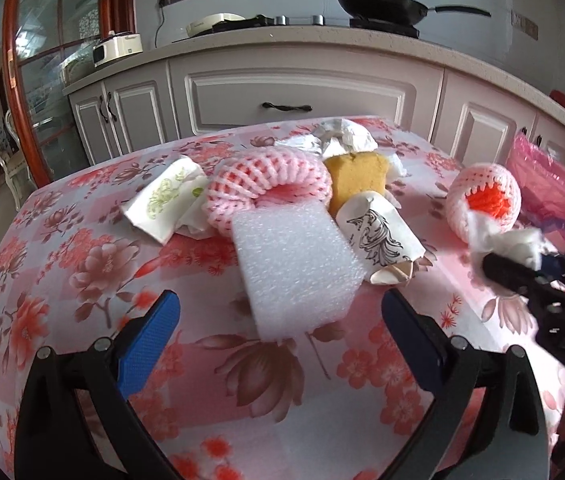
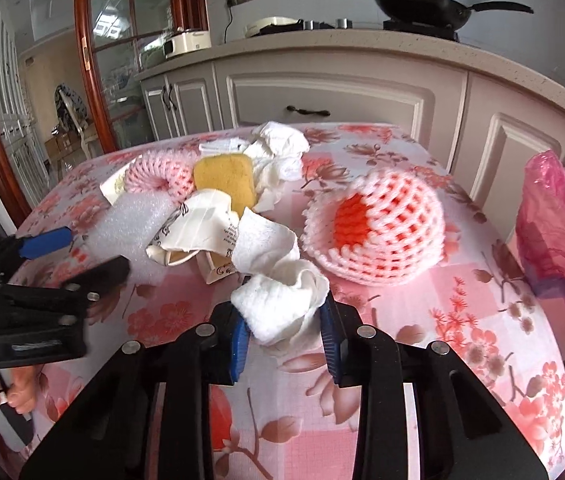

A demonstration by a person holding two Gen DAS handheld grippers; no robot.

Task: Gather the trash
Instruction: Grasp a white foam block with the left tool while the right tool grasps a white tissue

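So: one table (image 2: pixel 422 360) with floral cloth, one pink bag (image 2: pixel 558 248) at its right edge. Trash pile on it: two pink foam nets (image 2: pixel 378 232), one white foam block (image 1: pixel 298 264), one yellow sponge (image 2: pixel 224 180), two crushed paper cups (image 1: pixel 380 236). Right gripper (image 2: pixel 286 332) clenched on one crumpled tissue (image 2: pixel 282 304), just beside the near net. Left gripper (image 1: pixel 282 328) released, block between its fingers.

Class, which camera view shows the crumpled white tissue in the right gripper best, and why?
The right wrist view: the crumpled white tissue fills the centre, pinched between the right gripper pads. In the left wrist view the tissue is small and blurred near the right edge, partly behind the gripper's tips.
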